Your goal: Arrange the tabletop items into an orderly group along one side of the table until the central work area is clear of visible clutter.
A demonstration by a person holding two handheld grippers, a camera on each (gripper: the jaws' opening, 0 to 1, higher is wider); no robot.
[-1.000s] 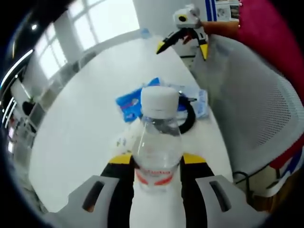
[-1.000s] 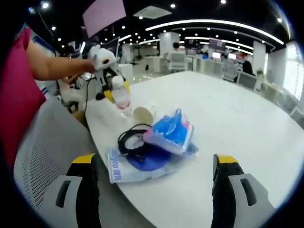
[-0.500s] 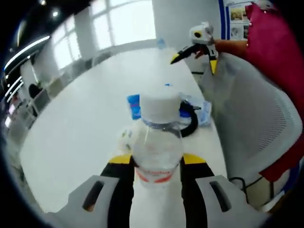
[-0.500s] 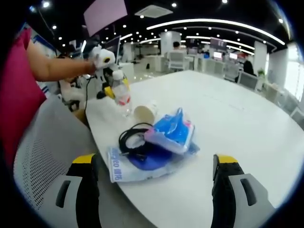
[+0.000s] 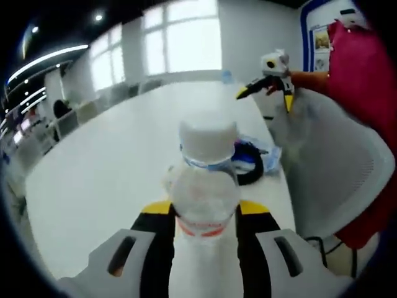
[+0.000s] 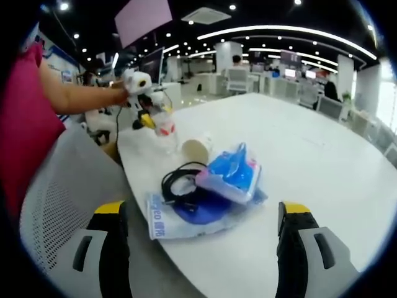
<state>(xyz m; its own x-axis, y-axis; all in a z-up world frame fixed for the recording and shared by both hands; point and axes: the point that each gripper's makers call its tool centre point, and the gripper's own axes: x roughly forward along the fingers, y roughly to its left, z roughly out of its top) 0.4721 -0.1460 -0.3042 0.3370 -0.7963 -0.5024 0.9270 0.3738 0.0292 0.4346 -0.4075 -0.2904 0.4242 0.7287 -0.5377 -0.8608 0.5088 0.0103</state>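
Clear plastic fills the near ground of the left gripper view: the water bottle [image 5: 205,205] sits clamped between the left gripper [image 5: 205,217] jaws, cap up, probably carried toward the group at the counter [image 5: 118,161] edge. Beyond it lie the black cable [image 5: 251,171] and blue packets [image 5: 245,152], then the right gripper [image 5: 268,87], spread and holding nothing, by the mesh chair [image 5: 335,161]. In the right gripper view a paper cup [image 6: 196,148] lies just beside the bottle. Compared with a second ago, the bottle leans more toward the cup and the view has swung, so the pile sits more hidden behind the cap.
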